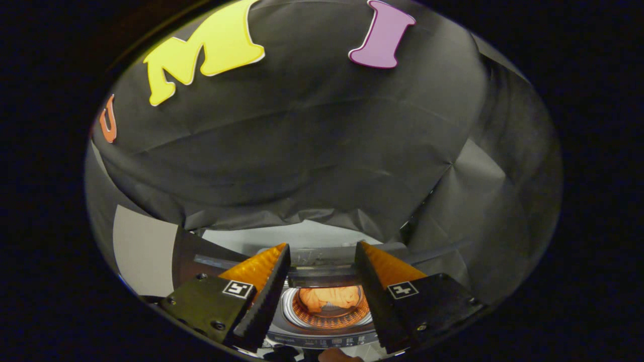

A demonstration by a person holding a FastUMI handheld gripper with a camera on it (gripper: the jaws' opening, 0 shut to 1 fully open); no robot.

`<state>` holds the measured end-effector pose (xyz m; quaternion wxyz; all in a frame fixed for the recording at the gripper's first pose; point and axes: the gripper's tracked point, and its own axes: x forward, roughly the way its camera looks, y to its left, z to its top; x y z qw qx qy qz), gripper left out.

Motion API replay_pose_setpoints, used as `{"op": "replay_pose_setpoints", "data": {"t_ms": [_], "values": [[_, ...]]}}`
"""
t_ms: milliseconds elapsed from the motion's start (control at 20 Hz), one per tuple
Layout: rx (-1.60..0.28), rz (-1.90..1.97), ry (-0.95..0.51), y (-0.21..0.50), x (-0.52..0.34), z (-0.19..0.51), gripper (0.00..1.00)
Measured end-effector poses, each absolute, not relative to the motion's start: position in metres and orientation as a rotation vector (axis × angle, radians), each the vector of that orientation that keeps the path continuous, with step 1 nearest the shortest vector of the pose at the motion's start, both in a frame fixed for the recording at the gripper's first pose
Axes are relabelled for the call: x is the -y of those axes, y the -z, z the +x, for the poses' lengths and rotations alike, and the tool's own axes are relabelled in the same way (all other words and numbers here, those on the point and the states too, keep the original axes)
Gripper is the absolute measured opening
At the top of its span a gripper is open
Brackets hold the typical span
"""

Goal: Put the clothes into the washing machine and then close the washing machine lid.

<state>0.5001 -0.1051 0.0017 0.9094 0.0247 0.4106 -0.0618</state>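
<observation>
Fingers of the gripper (pixel 322 291) stand spread and empty above the top-loading washing machine (pixel 327 338), orange clothes (pixel 336 297) bunched in its round steel drum (pixel 329 320) — the raised lid (pixel 322 274) unclosed, liable to slip a loose pinch.

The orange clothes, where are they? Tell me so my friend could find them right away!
Find the top-loading washing machine low down, under the black cloth wall. Its round, shiny drum opening shows between the open tongs, which hold nothing. The crumpled orange clothes lie inside that drum, the one soft, bright lump among hard grey parts.
</observation>
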Motion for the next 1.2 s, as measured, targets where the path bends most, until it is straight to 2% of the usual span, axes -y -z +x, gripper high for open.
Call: {"op": "replay_pose_setpoints", "data": {"t_ms": [600,1200], "values": [[-0.734,0.030,0.135,-0.001,0.106,0.485,0.83],[-0.721,0.017,0.144,0.004,0.103,0.449,0.83]]}}
